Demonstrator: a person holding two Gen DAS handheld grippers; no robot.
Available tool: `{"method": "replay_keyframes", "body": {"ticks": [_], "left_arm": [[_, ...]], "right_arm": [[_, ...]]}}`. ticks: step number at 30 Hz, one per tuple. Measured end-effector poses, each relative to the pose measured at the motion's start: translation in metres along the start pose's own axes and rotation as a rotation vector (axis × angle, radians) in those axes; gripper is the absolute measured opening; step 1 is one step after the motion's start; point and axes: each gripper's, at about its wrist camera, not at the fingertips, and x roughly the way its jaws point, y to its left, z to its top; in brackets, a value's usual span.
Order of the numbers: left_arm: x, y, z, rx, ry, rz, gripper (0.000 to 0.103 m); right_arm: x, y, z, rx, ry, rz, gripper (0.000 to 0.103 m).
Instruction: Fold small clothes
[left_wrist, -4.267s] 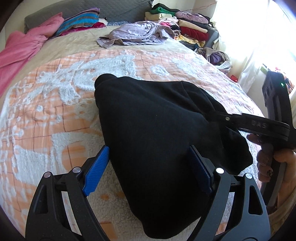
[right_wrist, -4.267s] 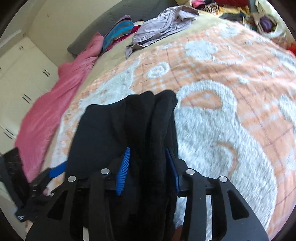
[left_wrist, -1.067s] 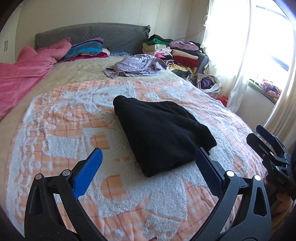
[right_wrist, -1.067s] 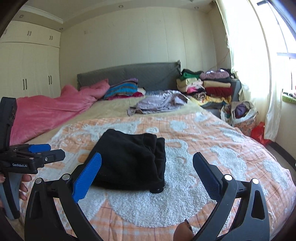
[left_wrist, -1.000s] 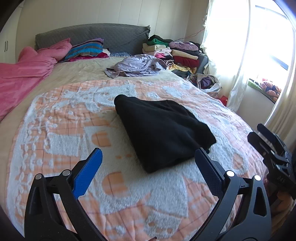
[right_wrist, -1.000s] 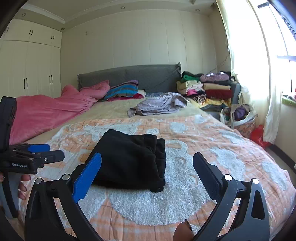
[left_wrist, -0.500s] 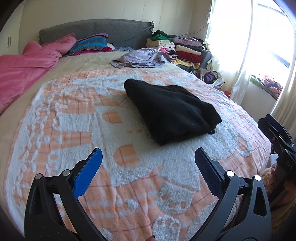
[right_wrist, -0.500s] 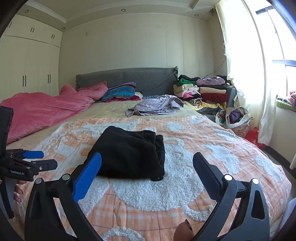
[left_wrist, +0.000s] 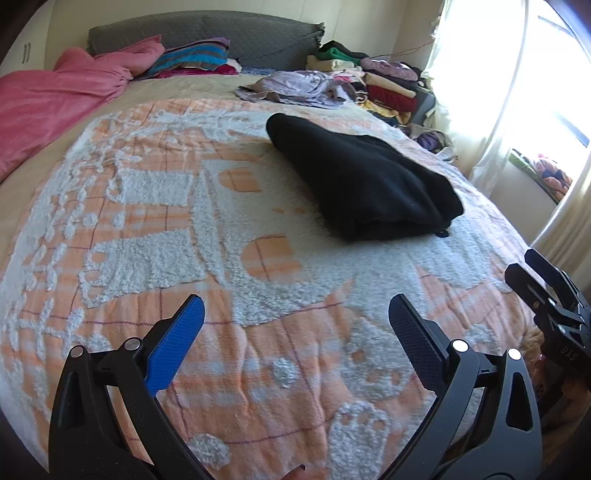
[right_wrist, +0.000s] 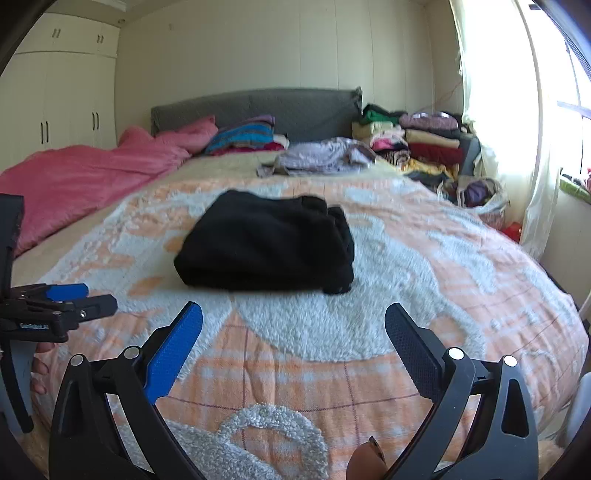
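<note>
Black garment (right_wrist: 266, 243) sits folded into a compact bundle mid-bed on the orange-and-white blanket (left_wrist: 258, 350), nothing touching it. Left gripper (left_wrist: 295, 321) and right gripper (right_wrist: 293, 321) both have jaws spread wide, holding nothing, hovering over the near edge of the bed, well apart from the bundle. My read: this piece is done and we're between items. Next move likely calls for either shifting the bundle toward the folded stack (right_wrist: 417, 140) at the far right of the bed, or fetching the next loose item; the crumpled lavender garment (right_wrist: 321, 158) near the headboard looks like the obvious candidate. That one is a long reach past the black bundle, so approach around it so the fold isn't dragged open. Pink duvet (left_wrist: 48, 99) on the left isn't small clothing, leave it. Readable text: left gripper body in the right wrist view shows "GenRobot.AI"; right gripper body in the left wrist view shows partial lettering, looks like "DAS".
</note>
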Motion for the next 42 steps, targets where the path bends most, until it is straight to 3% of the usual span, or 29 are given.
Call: {"method": "replay_keyframes", "body": {"ticks": [6, 16, 42], "left_arm": [[0.01, 0.003, -0.002, -0.009, 0.027, 0.009, 0.094], [0.008, 0.007, 0.0, -0.011, 0.032, 0.058, 0.094], [0.003, 0.004, 0.003, 0.0, 0.021, 0.072, 0.094]], "right_arm": [[0.027, 0.002, -0.005, -0.001, 0.087, -0.036, 0.099], [0.032, 0.0, -0.005, -0.001, 0.088, -0.043, 0.099], [0.033, -0.002, -0.006, 0.0, 0.09, -0.051, 0.099]]}}
